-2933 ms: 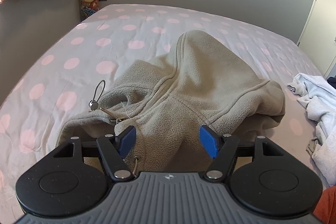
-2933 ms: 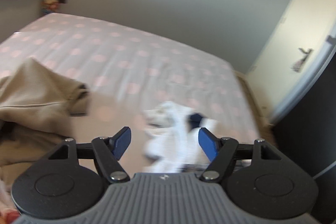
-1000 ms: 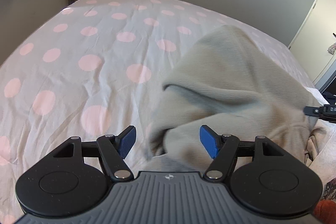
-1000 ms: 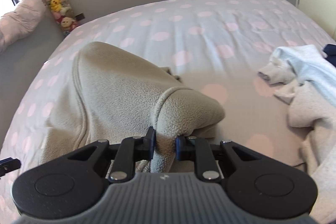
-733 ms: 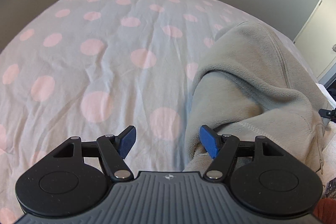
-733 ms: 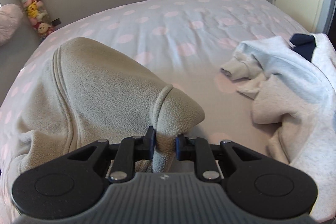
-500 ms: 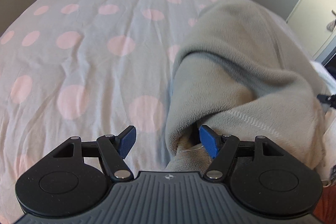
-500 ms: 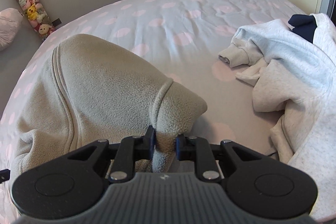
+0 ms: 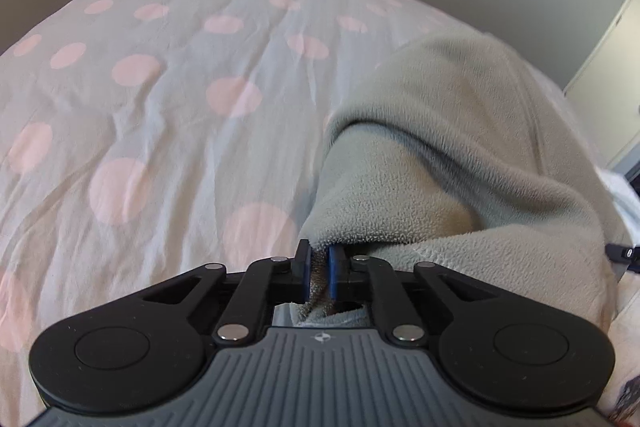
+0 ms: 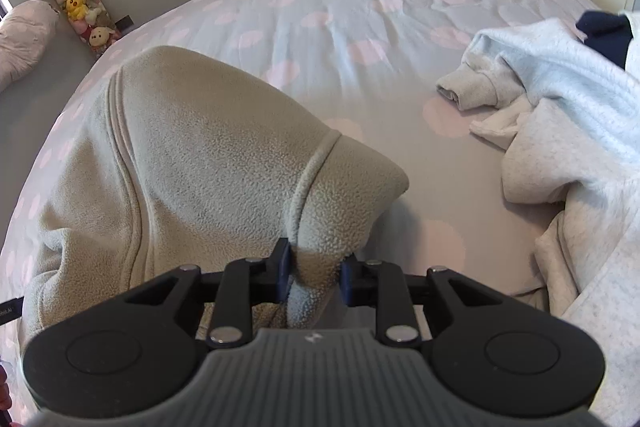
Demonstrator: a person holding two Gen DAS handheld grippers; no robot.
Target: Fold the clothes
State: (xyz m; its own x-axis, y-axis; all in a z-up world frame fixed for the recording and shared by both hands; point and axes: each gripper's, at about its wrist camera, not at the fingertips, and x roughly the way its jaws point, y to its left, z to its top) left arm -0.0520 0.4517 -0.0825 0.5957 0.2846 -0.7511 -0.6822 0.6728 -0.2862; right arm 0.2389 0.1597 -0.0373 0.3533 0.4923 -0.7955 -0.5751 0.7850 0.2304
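While both claws grip: fleece lies bunched on bed
Left claw: clamped on thin edge; may slip
Right claw: jaws opening, fleece fold between; corner could drop, skewing fold

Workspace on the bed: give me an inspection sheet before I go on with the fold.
Surface: bed sheet, pale with pink dots, creased.
Job's things: grey fleece garment bunched and lifted in a hump on the bed.
Clutter: heap of white and light grey clothes with a navy piece, right of the fleece and apart from it.
Grippers: left claw shut on a fleece edge; right claw has a fleece fold between its jaws, which are opening, pads touching the cloth.
Cables: nothing seen.
Surroundings: grey wall; tube of plush toys in the corner; pale door at right.
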